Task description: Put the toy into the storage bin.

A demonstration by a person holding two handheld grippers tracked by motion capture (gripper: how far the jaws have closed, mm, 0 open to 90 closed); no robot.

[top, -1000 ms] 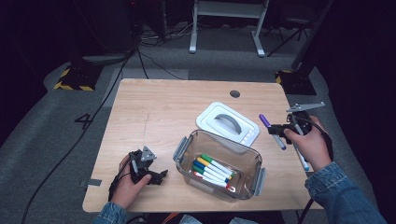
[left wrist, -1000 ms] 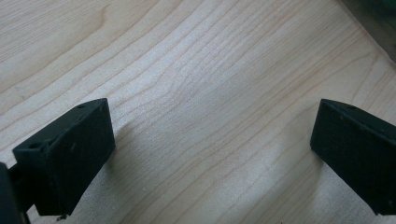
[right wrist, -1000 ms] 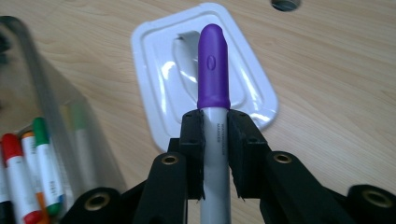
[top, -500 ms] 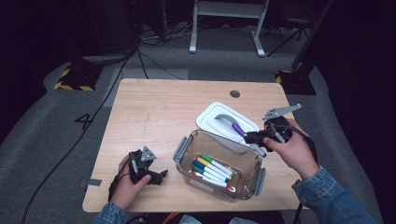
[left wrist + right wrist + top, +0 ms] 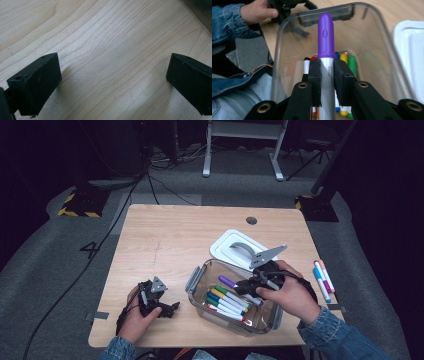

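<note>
My right gripper (image 5: 245, 286) is shut on a marker with a purple cap (image 5: 226, 281) and holds it over the clear plastic container (image 5: 200, 270). In the right gripper view the pads (image 5: 315, 75) clamp the marker's grey barrel, and the purple cap (image 5: 326, 37) points across the container (image 5: 277, 50). Several coloured markers (image 5: 227, 302) lie on the container's bottom. My left gripper (image 5: 170, 308) rests on the table to the container's left. Its jaws stand wide apart over bare wood in the left gripper view (image 5: 112, 80).
The container's white lid (image 5: 240, 247) lies just behind it on the wooden table (image 5: 175, 235). A few more markers (image 5: 322, 279) lie near the table's right edge. The person's left hand (image 5: 257, 11) shows beyond the container.
My right gripper has carried the purple marker leftward from the table's right edge, past the lid, to above the container. The left gripper has stayed in place.
</note>
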